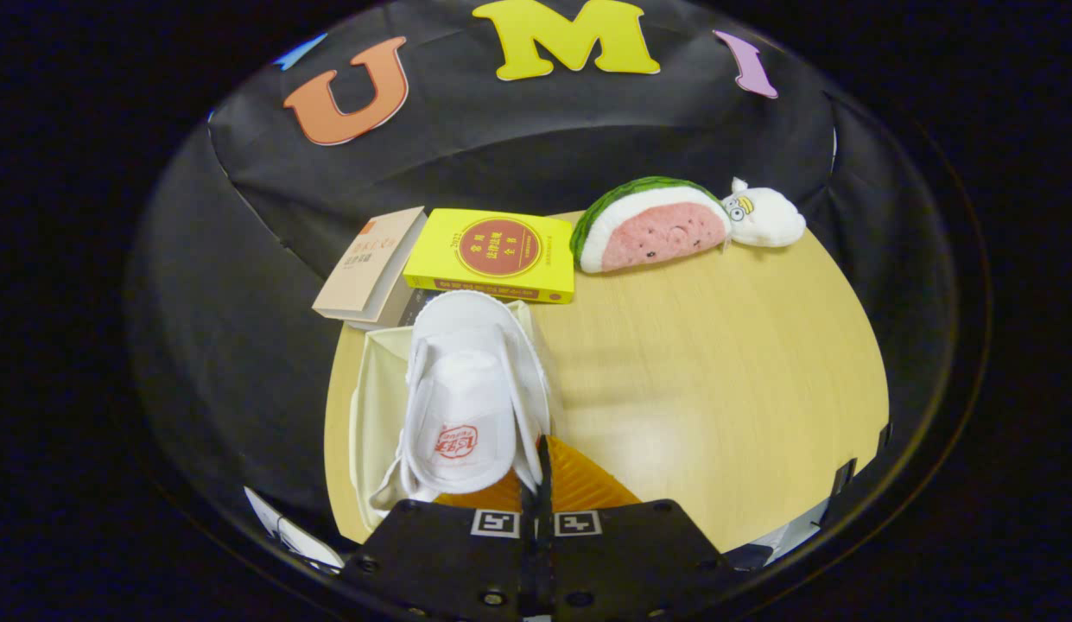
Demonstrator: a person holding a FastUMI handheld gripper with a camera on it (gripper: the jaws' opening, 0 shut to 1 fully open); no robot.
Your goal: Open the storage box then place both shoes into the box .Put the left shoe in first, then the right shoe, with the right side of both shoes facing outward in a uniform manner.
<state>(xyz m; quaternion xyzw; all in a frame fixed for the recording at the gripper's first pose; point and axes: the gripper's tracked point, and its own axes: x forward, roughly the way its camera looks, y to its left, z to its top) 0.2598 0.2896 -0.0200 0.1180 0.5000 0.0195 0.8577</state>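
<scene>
wooden and pale, the round surface (717, 363) is the biggest thing here. it carries everything else.

next comes the storage box (376, 406), cream in colour, lying on the surface just ahead of the gripper's fingers and a bit to their left. its top is open.

a white shoe (471, 397) lies over the box, with its toe end toward the gripper and its other end toward the books. it has a red mark on its top. i can make out just one shoe. whether another is under it, i cannot tell.

a soft watermelon toy (652, 225) lies at the far side of the surface, beyond the fingers. a yellow book (492, 255) lies just past the shoe, and a tan book (367, 263) leans touching it on its left.

a small white plush toy (764, 216) lies touching the right end of the watermelon toy.

the gripper (544, 466) is closed. its two fingers are pressed together with no gap, and their tips are right beside the toe of the shoe. whether a bit of the shoe's edge is pinched there, i cannot tell.
</scene>
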